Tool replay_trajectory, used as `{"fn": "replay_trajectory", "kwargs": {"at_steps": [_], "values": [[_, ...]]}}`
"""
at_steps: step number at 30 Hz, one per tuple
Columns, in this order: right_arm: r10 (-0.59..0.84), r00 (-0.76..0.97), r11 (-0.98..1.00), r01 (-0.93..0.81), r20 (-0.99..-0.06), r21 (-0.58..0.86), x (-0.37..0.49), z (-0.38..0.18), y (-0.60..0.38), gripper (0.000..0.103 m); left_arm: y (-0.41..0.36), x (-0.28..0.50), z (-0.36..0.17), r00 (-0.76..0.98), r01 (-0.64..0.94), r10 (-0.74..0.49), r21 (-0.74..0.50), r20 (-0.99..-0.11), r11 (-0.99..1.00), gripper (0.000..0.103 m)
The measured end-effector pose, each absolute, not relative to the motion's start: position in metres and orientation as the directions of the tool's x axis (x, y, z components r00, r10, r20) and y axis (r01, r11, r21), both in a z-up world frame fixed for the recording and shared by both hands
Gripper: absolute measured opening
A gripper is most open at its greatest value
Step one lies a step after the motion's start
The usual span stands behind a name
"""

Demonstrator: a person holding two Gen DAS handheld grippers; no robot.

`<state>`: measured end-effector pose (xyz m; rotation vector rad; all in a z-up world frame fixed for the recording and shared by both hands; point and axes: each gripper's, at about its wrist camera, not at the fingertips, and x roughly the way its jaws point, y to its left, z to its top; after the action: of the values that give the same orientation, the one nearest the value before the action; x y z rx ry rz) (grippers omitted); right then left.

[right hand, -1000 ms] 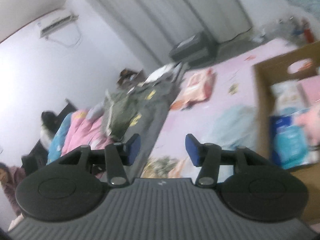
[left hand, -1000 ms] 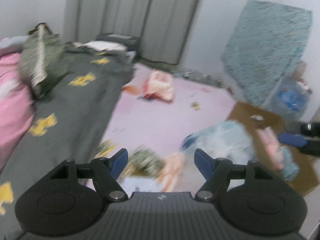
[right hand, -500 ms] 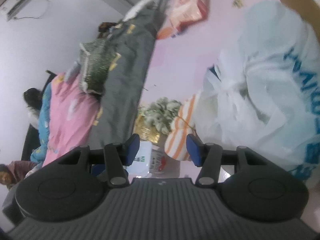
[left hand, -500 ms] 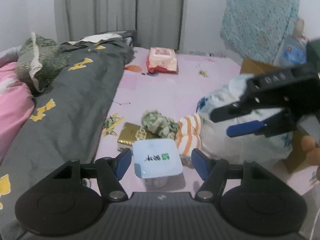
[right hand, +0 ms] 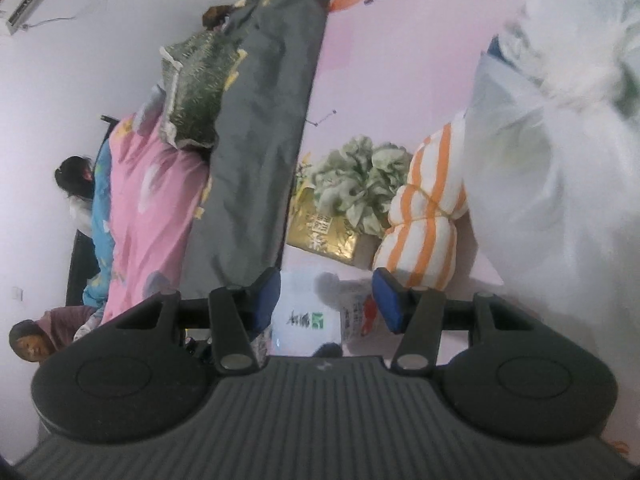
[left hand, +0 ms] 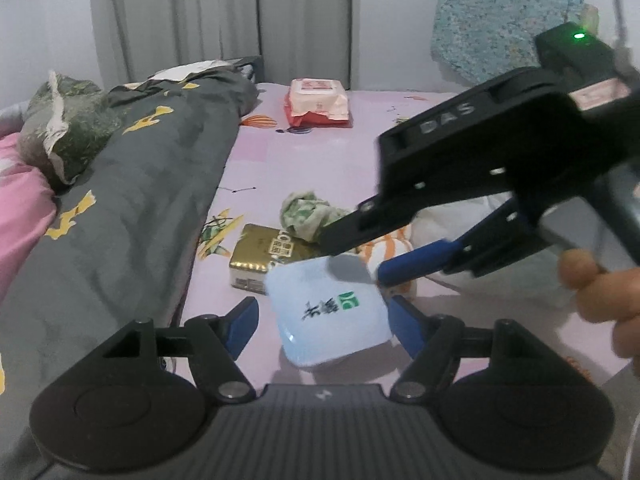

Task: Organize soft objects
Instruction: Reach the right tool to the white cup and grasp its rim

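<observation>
On the pink floor (left hand: 360, 152) beside a grey quilt (left hand: 132, 208), both jaws spread, empty

The right hand-held gripper (left hand: 352, 256) has closed in over the tissue pack (left hand: 330, 312).

The left wrist view looks level and low across the pink floor (left hand: 304, 152) toward the curtain (left hand: 224, 20), close over the pack (left hand: 328, 312). The right wrist view is rolled sideways, equally near. Both share the pack (right hand: 304, 312), gold box (left hand: 264, 256) and striped roll (right hand: 424, 220).
</observation>
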<state>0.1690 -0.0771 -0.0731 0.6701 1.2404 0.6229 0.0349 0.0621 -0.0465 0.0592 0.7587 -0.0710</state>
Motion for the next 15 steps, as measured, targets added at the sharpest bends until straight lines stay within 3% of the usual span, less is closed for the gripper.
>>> {"fn": "replay_trajectory", "kwargs": {"at_steps": [6,10,15], "values": [[0.76,0.189,0.643,-0.073,-0.622,0.763,0.167,-0.076,-0.07,0.047,0.065,0.025,-0.049,0.713,0.119,-0.082,0.005,-0.697,0.993,0.072],[0.765,0.182,0.639,-0.094,-0.618,0.763,0.166,-0.073,-0.067,0.035,0.061,0.033,-0.058,0.686,0.091,-0.038,0.034,-0.727,0.995,0.07],[0.75,0.2,0.657,-0.118,-0.63,0.745,0.163,-0.07,-0.065,0.023,0.061,0.039,-0.06,0.7,0.065,-0.018,0.039,-0.714,0.997,0.06]]}}
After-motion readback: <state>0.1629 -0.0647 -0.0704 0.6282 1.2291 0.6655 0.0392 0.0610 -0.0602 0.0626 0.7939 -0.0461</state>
